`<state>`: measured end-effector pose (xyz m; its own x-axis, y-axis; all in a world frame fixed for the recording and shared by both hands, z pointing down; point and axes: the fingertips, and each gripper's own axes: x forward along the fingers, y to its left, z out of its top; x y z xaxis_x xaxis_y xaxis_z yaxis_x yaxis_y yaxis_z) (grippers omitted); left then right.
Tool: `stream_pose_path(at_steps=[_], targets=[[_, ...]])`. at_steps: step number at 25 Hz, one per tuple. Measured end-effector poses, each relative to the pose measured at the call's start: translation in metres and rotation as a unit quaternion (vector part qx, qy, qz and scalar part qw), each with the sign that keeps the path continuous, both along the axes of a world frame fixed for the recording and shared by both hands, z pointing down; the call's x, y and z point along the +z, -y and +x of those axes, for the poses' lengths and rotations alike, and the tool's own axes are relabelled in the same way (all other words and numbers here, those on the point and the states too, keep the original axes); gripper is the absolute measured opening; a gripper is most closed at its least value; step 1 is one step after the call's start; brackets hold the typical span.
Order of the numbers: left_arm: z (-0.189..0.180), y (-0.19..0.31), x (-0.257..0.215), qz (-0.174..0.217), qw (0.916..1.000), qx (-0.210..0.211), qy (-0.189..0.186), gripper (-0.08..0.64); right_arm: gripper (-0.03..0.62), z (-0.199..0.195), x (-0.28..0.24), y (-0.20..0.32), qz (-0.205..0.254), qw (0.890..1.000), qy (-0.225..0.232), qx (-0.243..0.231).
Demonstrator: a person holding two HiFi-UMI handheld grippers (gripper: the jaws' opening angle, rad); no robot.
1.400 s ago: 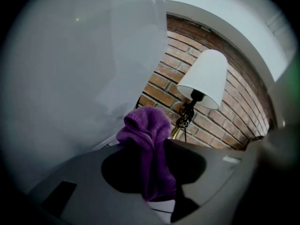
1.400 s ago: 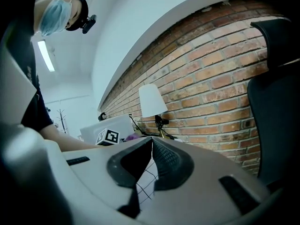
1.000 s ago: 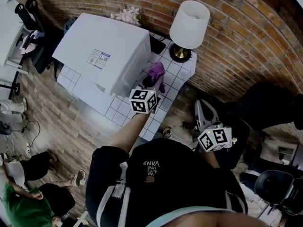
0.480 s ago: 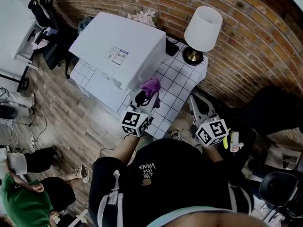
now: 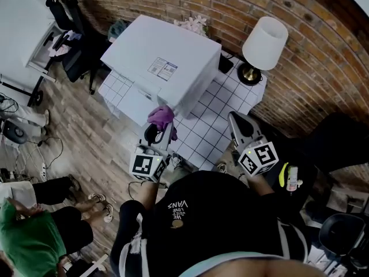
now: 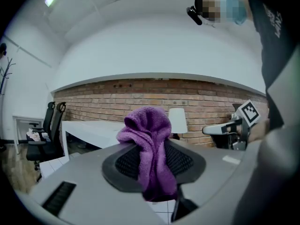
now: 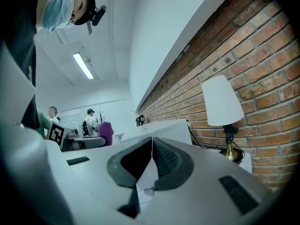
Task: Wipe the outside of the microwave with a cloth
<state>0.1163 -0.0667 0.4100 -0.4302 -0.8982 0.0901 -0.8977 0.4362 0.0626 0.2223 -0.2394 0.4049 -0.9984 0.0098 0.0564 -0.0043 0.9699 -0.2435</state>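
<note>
fuzzy purple cloth (image 6: 148, 131) clamped in left gripper (image 6: 153, 161), boxy white microwave (image 5: 162, 57)

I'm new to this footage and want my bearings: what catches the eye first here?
The purple cloth stands out most, clamped in the left hand-held gripper close to a corner of the white microwave on the tiled table. Next comes the white-shaded lamp by the brick wall, right of the microwave in the head view. The right hand-held gripper is shut on nothing.
</note>
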Motion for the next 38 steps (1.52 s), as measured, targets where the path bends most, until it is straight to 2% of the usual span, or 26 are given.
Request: stream_pose_path(at_steps=[7,19,26,31,38], targets=[[-0.034,-0.039,-0.017,0.014,0.9995,-0.027,0.012,0.141,0.003,-0.026,-0.013,-0.019,0.011,1.000,0.010,-0.003],[-0.077,-0.056,-0.012,0.022,0.9997,-0.007,0.001,0.141,0.003,-0.050,-0.014,-0.035,0.020,0.999,0.005,0.033],[-0.085,-0.056,-0.009,0.028,0.9995,0.014,-0.006,0.141,0.003,-0.060,-0.010,-0.048,0.045,0.998,-0.007,0.043],[-0.087,-0.056,-0.008,0.029,0.9992,0.027,-0.008,0.141,0.003,-0.062,-0.009,-0.053,0.046,0.998,-0.005,0.047],[-0.085,-0.053,-0.007,0.032,0.9991,0.024,-0.013,0.141,0.003,-0.059,-0.009,-0.052,0.048,0.998,-0.010,0.043]])
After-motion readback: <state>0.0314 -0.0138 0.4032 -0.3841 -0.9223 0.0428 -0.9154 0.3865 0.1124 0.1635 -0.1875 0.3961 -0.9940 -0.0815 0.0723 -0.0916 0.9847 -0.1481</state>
